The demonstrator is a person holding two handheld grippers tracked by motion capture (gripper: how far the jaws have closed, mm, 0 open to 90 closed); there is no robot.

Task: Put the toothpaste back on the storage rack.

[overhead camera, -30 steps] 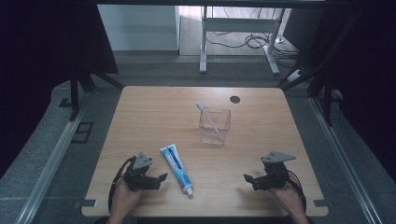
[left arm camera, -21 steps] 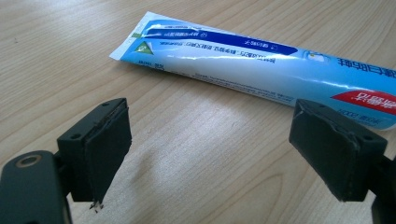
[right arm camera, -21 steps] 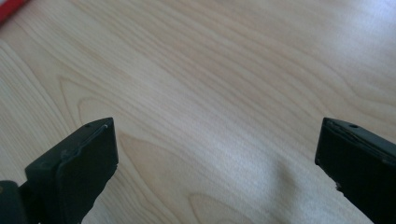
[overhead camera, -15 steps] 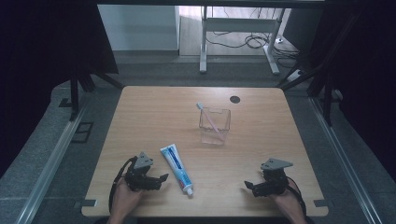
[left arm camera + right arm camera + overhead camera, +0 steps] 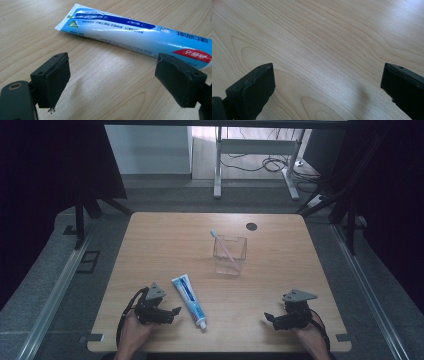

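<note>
A blue and white toothpaste tube lies flat on the wooden table, its cap toward the front edge. My left gripper rests on the table just left of the tube, open and holding nothing. In the left gripper view the tube lies just beyond the spread jaws of my left gripper. A clear plastic cup near the table's middle holds a pink toothbrush. My right gripper sits open at the front right, over bare wood.
A dark round hole marks the table's far side. Beyond the table stand white desk legs and loose cables on the floor. Black frame legs flank the table on both sides.
My right gripper has drawn back toward the front edge of the table. The left gripper has barely shifted beside the tube. Both stay open.
</note>
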